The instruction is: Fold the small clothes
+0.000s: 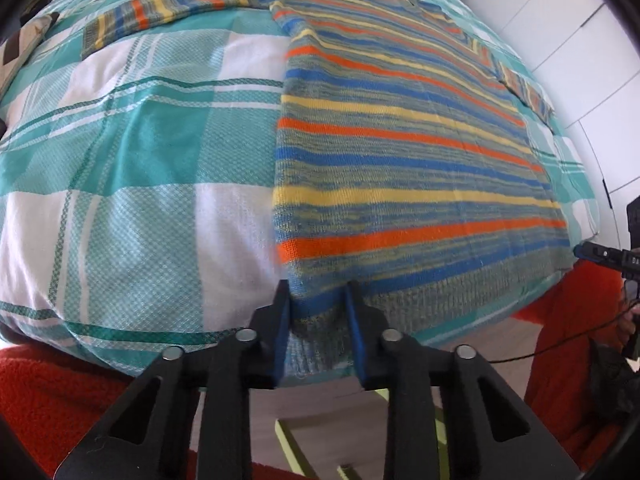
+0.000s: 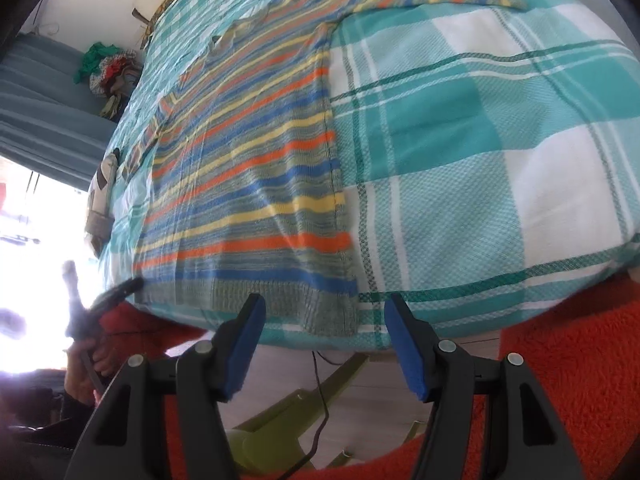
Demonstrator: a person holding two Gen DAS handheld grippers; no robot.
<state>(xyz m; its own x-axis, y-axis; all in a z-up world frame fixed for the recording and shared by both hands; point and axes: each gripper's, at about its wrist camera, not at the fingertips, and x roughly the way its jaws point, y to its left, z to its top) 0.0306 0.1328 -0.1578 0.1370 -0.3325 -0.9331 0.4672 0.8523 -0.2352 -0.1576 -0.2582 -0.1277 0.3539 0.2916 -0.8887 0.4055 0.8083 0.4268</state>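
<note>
From the left wrist view, my left gripper (image 1: 318, 300) sits low at the bed's (image 1: 140, 160) near edge, jaws partly open around the striped sweater's (image 1: 400, 152) hem corner. From the right wrist view, my right gripper (image 2: 324, 312) hovers wide open, empty, before the hem; clothes (image 2: 108, 68) are piled beyond the bed.

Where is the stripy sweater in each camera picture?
Left wrist view: the stripy sweater fills the centre and right, its hem corner between the left gripper fingers.
Right wrist view: it lies centre-left, hem just ahead of the open right gripper.
Shared landmark: the teal checked bedcover.
</note>
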